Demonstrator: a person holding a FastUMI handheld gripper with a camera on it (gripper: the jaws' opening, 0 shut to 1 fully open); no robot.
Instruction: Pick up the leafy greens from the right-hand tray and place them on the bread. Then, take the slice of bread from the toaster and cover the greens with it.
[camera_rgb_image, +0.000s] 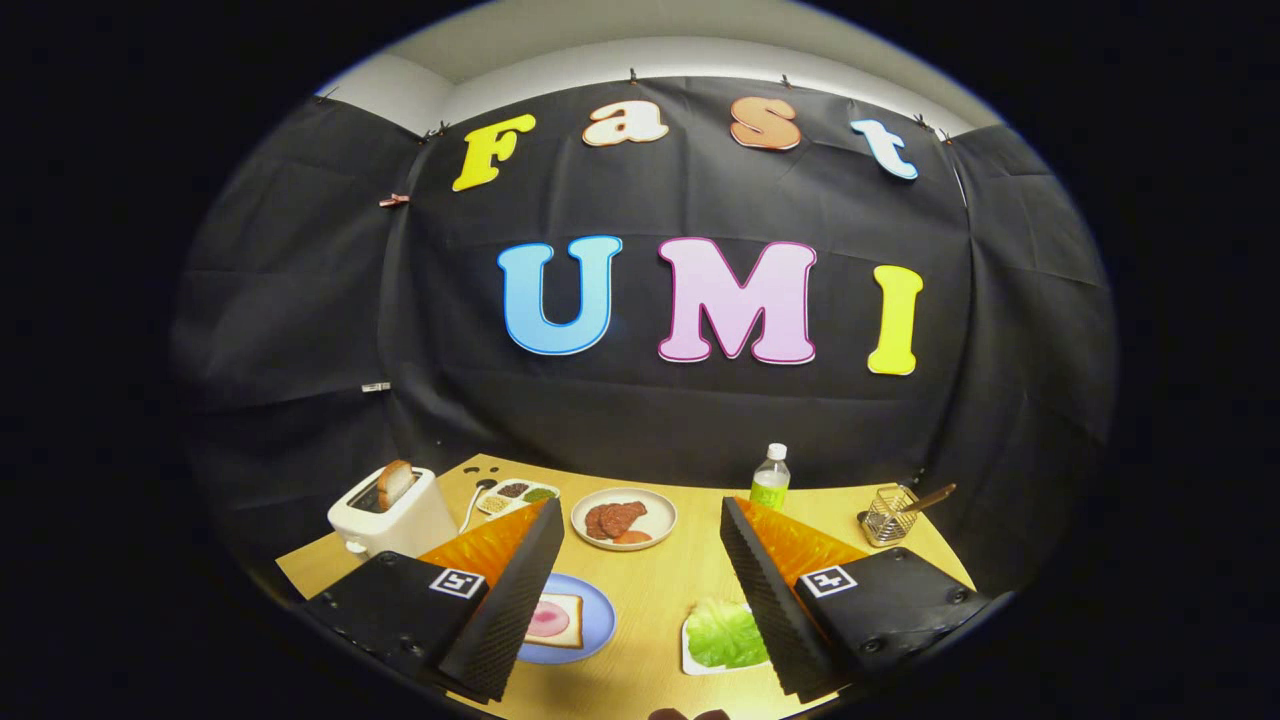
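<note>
**A:** Wood counter (660, 590) against the black cloth wall. Gripper (640, 590) status?

**B:** Wide open, nothing held. Both fingers hover above the near half of the counter, with a broad bare lane of wood between them.

**A:** Task items?

**B:** Leafy greens (725, 632) on a white tray (690, 655) at the near edge, just inside the right finger (770, 600), which hides part of the tray. Bread (553, 618) with a pink slice on top sits on a blue plate (598, 620) near the front edge, tucked against the left finger (510, 600). Plate and tray are apart, bare counter between them.

**A:** Toaster?

**B:** White toaster (392, 520) at the left edge, beyond the left finger, with a bread slice (395, 483) standing up out of the slot.

**A:** Clutter at the back?

**B:** Plate of meat (624, 518) mid-counter, beyond the fingers. Compartment dish (515, 495) and a spoon (476, 500) between it and the toaster. Bottle (770, 478) at the back edge. Wire holder (888, 515) with a utensil near the right back corner.
</note>
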